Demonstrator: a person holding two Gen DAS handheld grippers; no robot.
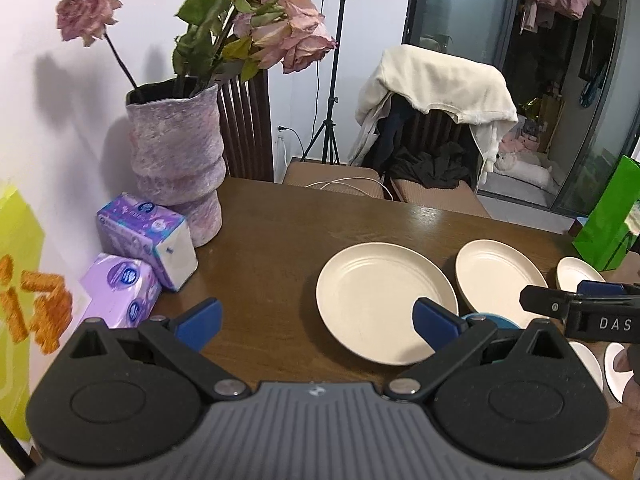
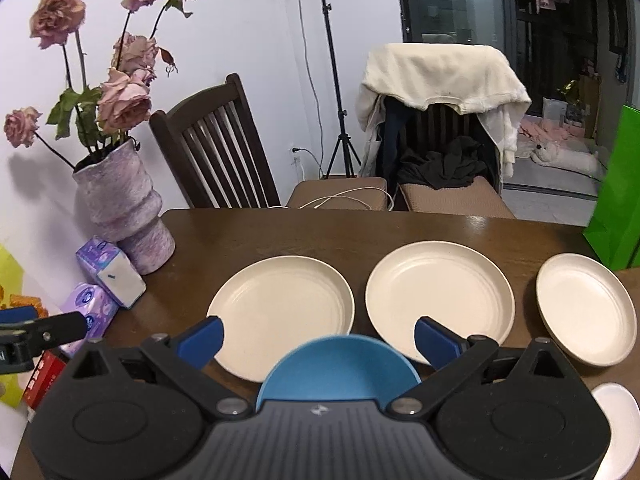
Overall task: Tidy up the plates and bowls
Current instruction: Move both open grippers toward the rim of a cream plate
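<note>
Dark brown wooden table point(image 2: 280, 228) pushed up against a white wall, with two chairs on the far side, one of them buried under a cream sweater point(image 2: 440, 76). Over on the left there's a purple vase point(image 2: 120, 204) full of dried-out pink roses point(image 2: 124, 100), plus a couple of purple tissue packs point(image 2: 110, 272) right beside its base. Three cream plates sit in a row across the table: the left plate point(image 2: 280, 312), the middle plate point(image 2: 438, 300) just beside it, and a smaller plate point(image 2: 586, 308) off to the right near a bright green bag point(image 2: 616, 200). A blue bowl point(image 2: 338, 368) sits close in front of the row, right under the right gripper point(image 2: 318, 336), whose blue-tipped fingers are spread wide with nothing between them, hanging above the bowl's rim. The left gripper point(image 1: 316, 320) is also wide open and empty, hovering over bare table with its right finger point(image 1: 434, 320) overlapping the near edge of the left plate. A bit of a white dish point(image 2: 616, 420) peeks in at the bottom right corner, can't tell what it is exactly.
</note>
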